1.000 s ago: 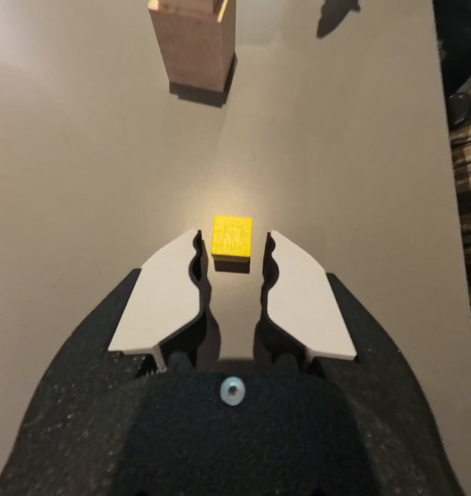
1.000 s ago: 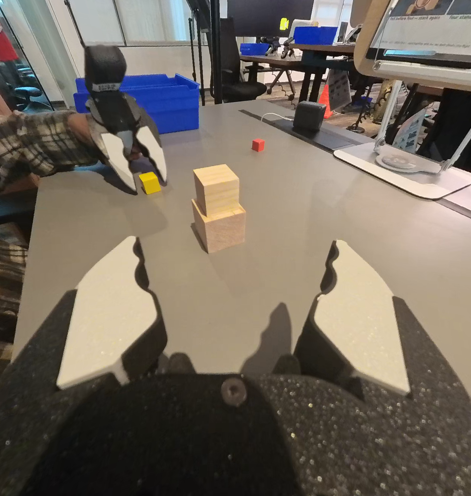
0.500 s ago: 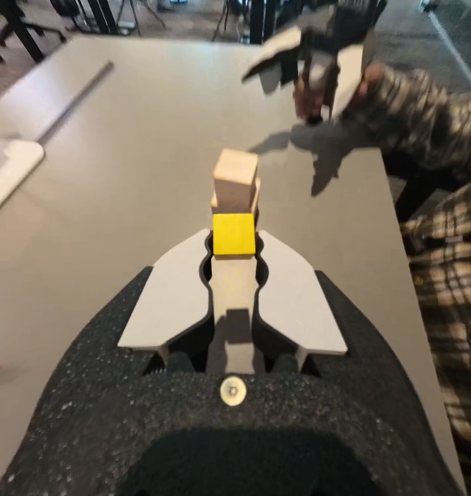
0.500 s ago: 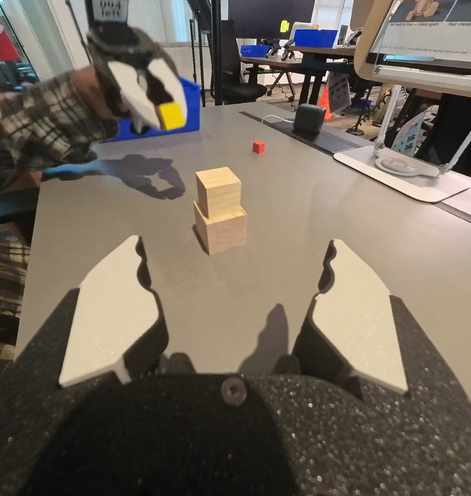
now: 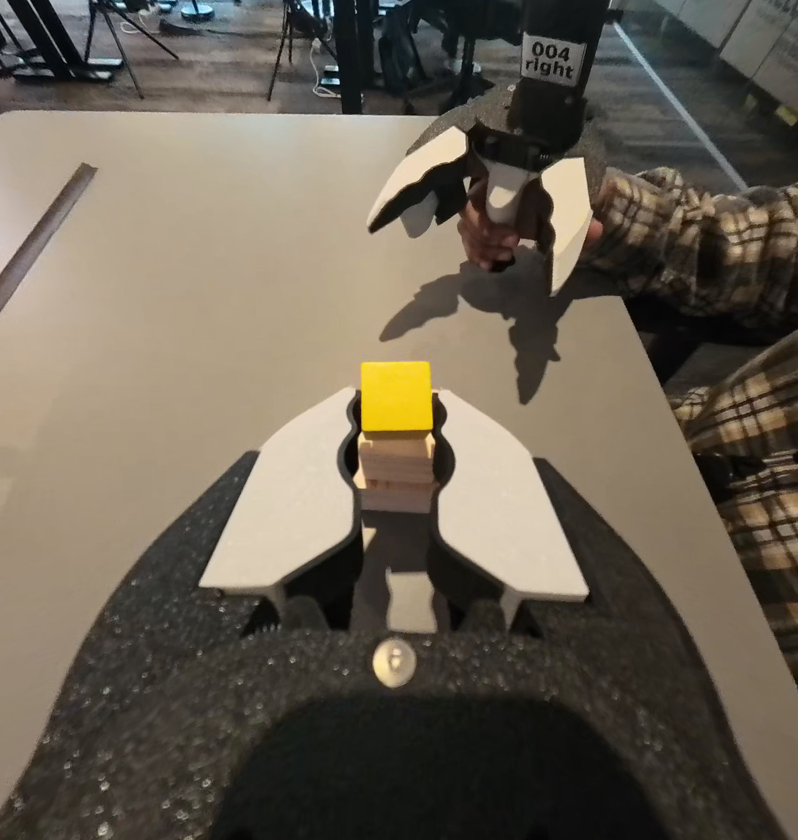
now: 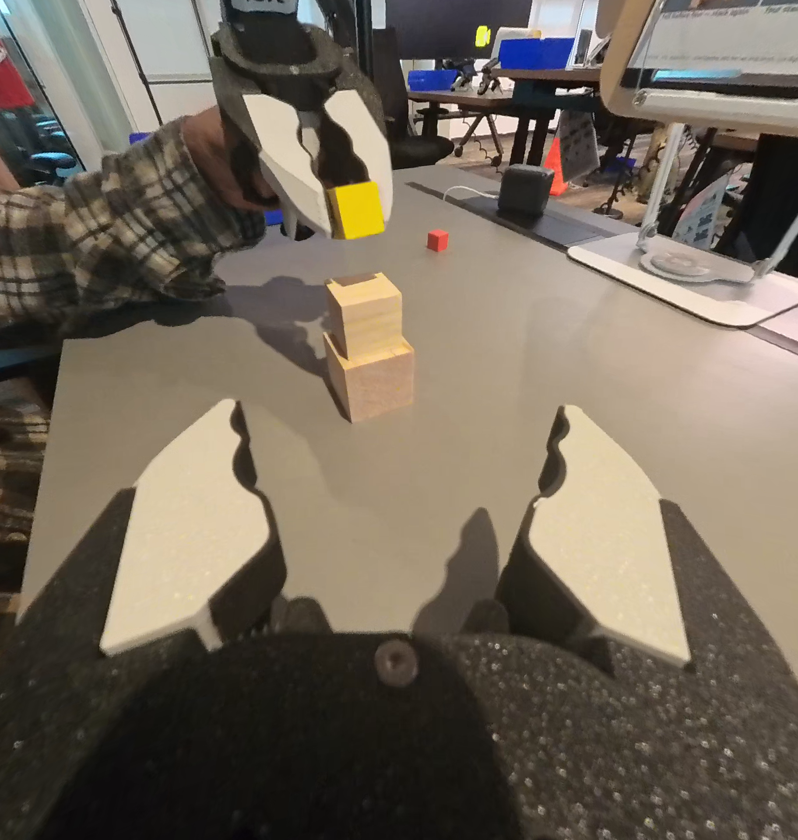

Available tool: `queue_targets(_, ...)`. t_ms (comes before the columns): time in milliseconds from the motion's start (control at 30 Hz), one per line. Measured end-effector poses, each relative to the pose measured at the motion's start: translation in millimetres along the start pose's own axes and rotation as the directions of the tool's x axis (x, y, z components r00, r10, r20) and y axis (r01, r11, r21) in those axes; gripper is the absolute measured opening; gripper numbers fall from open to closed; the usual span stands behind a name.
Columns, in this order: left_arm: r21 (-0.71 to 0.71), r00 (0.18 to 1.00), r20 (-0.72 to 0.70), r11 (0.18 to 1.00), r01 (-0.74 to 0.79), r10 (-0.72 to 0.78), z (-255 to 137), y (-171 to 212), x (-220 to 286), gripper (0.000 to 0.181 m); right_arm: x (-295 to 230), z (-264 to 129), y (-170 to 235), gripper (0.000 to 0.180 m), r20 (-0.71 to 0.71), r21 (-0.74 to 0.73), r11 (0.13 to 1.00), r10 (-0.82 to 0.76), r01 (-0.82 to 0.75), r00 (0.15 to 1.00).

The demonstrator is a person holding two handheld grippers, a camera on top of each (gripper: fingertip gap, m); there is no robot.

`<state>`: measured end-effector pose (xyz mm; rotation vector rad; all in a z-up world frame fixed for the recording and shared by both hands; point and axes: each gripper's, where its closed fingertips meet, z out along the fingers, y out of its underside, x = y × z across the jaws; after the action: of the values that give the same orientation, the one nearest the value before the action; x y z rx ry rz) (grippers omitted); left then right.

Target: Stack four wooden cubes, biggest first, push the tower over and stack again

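Above the two stacked wooden cubes [image 6: 367, 345] I hold my left claw [image 6: 356, 213] pinched tight on the yellow cube [image 6: 357, 216], clear of the top one. Only my right wrist view shows that gap, and the red cube [image 6: 436, 239] farther back. My right claw [image 6: 397, 459] hangs wide open, gripping nothing. Both views show the grey table [image 5: 183, 282]; office desks and blue bins [image 6: 535, 52] stand behind.
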<state>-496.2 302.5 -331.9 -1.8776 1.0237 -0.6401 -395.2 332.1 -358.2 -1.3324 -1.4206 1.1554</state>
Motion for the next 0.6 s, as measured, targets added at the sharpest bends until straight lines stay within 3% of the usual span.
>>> queue_targets(267,-0.156,0.996,-0.072,0.986,-0.061,0.05,2.3,2.6,5.5,0.028,-2.9,2.8,-0.6,0.123,0.002,-0.007,1.0,-0.007,0.007,1.0)
queue_targets(600,-0.189,0.992,-0.108,0.979,-0.08,0.06,13.0,9.4,6.3,0.028,-2.1,3.9,2.1,0.123,0.0,-0.016,1.0,-0.008,0.008,1.0)
